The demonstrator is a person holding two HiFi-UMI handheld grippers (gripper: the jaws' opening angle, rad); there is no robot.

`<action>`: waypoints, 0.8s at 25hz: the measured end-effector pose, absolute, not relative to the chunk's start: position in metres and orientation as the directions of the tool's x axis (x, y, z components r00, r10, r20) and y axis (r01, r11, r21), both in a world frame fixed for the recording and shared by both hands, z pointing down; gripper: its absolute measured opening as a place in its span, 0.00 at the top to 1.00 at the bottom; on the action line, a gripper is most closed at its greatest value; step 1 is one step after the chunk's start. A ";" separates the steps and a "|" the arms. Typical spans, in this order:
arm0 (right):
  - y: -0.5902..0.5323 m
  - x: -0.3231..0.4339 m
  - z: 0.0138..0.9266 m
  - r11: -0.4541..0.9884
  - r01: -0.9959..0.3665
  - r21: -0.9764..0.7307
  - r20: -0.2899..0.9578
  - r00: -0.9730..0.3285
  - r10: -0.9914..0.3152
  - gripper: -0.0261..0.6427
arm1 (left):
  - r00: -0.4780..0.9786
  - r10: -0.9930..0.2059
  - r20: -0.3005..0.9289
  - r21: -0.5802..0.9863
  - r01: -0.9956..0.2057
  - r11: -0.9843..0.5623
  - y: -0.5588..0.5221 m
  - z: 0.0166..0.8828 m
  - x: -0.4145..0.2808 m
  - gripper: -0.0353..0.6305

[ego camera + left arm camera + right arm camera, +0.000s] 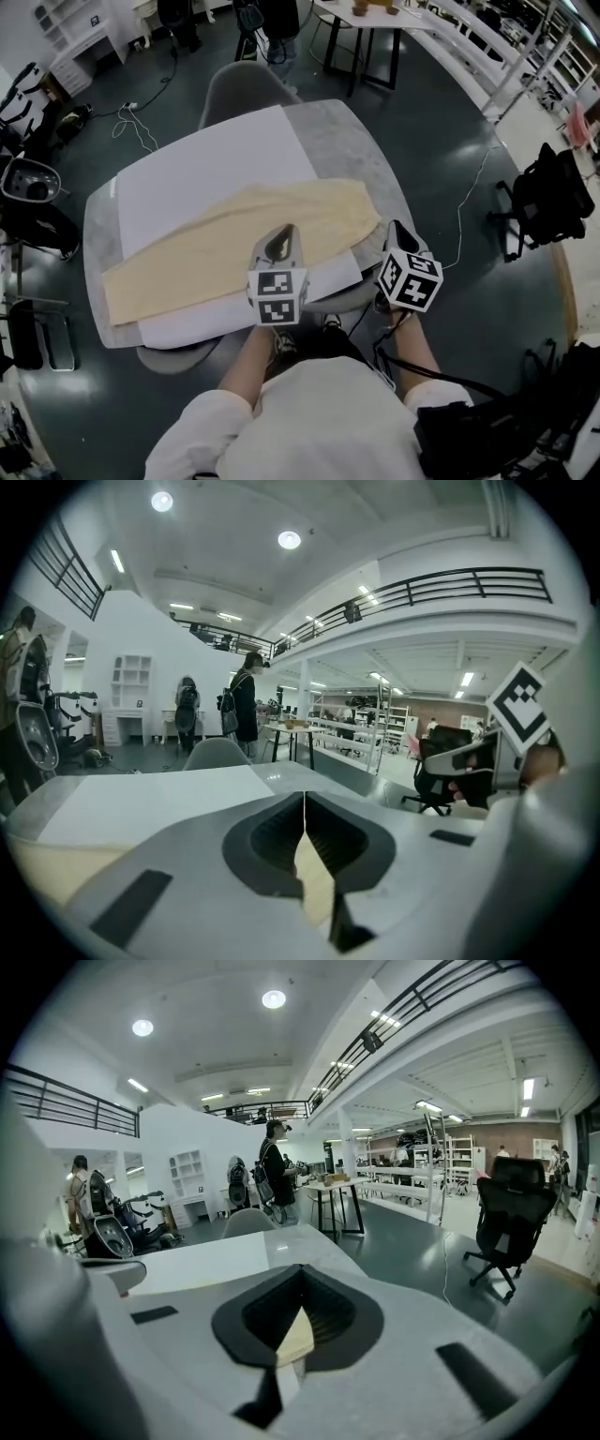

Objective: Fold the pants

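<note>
A: Pants, where?
B: Cream pants (225, 239) lie flat, slantwise on the white sheet (206, 169) covering the table (356, 131).
A: Grippers?
B: Left gripper (281, 232) is clenched, empty, over their near edge. Right gripper (395, 228) is clenched too, just beside their right end.

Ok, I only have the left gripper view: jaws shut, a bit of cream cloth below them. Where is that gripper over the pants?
Observer: The left gripper is at the near long edge of the pants, right of their middle.
Operator: And the right gripper's jaws?
Observer: The right gripper is just off the pants' right end, with its jaws together.
Operator: How do the pants lie?
Observer: Flat, in one long strip across the white sheet, slanting from near left to far right. Nothing looks lifted.
</note>
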State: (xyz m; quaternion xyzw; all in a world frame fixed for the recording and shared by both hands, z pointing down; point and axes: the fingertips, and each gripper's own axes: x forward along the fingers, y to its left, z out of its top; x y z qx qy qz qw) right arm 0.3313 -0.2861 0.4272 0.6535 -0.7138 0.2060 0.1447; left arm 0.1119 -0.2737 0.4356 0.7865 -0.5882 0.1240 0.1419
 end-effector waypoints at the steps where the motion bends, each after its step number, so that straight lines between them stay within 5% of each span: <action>1: -0.290 0.340 0.433 0.058 -0.993 -0.106 0.486 -0.103 -0.868 0.97 | 0.282 -0.886 0.368 0.079 -0.959 -0.273 -0.280 0.439 0.122 0.93; 20: -0.344 0.457 0.594 -0.011 -0.982 -0.190 0.684 -0.124 -0.719 0.97 | 0.407 -0.678 0.612 0.119 -0.895 -0.430 -0.356 0.594 0.295 0.93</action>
